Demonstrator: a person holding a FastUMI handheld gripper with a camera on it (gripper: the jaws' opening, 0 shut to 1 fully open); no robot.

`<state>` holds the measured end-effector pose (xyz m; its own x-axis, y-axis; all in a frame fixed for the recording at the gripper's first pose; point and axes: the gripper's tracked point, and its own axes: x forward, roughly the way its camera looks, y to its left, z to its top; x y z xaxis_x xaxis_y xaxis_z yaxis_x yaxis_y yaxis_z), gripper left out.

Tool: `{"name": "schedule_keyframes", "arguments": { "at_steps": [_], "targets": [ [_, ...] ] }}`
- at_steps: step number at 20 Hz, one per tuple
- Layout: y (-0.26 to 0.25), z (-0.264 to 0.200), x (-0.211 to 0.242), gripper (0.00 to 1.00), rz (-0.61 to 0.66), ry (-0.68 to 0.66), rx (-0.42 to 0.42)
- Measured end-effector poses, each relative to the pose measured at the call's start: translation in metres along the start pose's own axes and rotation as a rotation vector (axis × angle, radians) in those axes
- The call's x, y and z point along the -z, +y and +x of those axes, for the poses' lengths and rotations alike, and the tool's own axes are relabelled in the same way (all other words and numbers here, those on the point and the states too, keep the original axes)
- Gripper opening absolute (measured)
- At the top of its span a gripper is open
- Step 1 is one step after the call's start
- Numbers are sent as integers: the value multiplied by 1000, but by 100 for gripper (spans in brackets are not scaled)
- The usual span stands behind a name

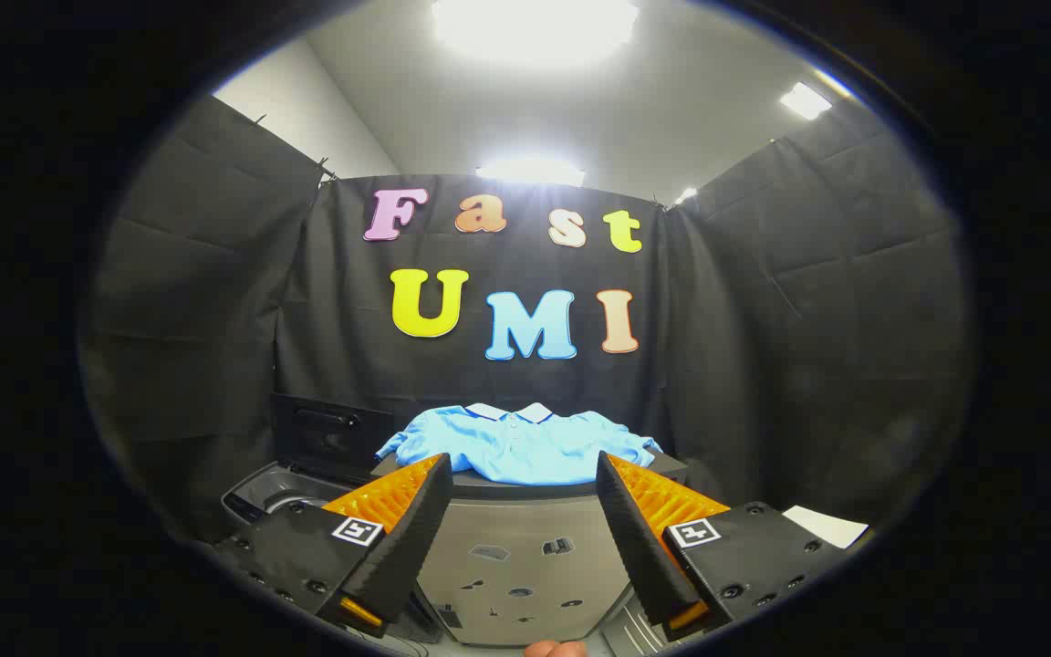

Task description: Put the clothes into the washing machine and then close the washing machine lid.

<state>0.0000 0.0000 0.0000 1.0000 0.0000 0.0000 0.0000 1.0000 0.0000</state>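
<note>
The booth's black cloth walls close in the far side and both flanks, under bright ceiling lights. In the middle stands a round grey table (pixel 525 538), its dark top edge just beyond the fingers.

To the left of the table, lower down and near, sits the washing machine (pixel 275 488). Its lid (pixel 329 438) stands raised behind the opening, so the drum is open to receive a load; from this angle I cannot tell whether anything is already inside it.

On the table top lies the light blue shirt (pixel 521 447), spread flat with its collar toward the far wall and its sleeves out to left and right. It looks untouched.

The hand-held gripper (pixel 523 474) is released: its two fingers stand well apart, with nothing between them, and the shirt lies just ahead, framed in the gap. A small white sheet (pixel 825 525) shows at the near right.

As a judgement, the task is at its very start. No garment has been picked up or loaded, the shirt has yet to be grasped, carried left and dropped into the drum, and the lid is still to be brought down.
</note>
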Motion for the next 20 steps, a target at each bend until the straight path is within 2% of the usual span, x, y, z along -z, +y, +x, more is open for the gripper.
{"name": "schedule_keyframes", "arguments": {
  "at_steps": [20],
  "targets": [
    [8,21,5,98,-52,-3,-19]
  ]
}}
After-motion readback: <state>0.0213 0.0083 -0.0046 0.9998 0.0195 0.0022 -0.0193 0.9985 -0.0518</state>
